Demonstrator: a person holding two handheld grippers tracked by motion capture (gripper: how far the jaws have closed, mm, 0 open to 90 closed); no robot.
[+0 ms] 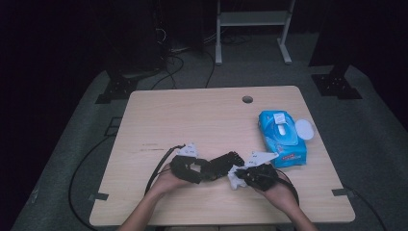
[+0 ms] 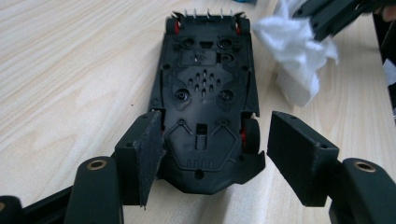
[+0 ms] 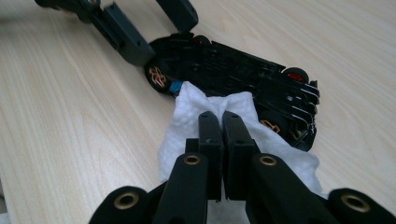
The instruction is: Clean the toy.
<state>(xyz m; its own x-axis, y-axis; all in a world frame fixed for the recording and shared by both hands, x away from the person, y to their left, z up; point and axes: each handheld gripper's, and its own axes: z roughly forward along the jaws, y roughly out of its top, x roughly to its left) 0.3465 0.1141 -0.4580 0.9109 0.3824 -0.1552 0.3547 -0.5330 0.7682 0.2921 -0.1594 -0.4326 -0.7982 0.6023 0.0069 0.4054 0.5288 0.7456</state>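
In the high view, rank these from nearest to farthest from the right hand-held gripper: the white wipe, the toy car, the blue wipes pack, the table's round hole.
1. White wipe, clamped in the right hand-held gripper.
2. Toy car, just to its left, lying upside down.
3. Blue wipes pack, beyond it to the right.
4. Round hole, near the far edge.

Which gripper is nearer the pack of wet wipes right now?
Right. The right gripper, shut on a white wipe, sits just beside the wet wipes pack; the left gripper is farther left, around the toy car.

The wipe pack's (image 1: 283, 138) print is perhaps too small to read.
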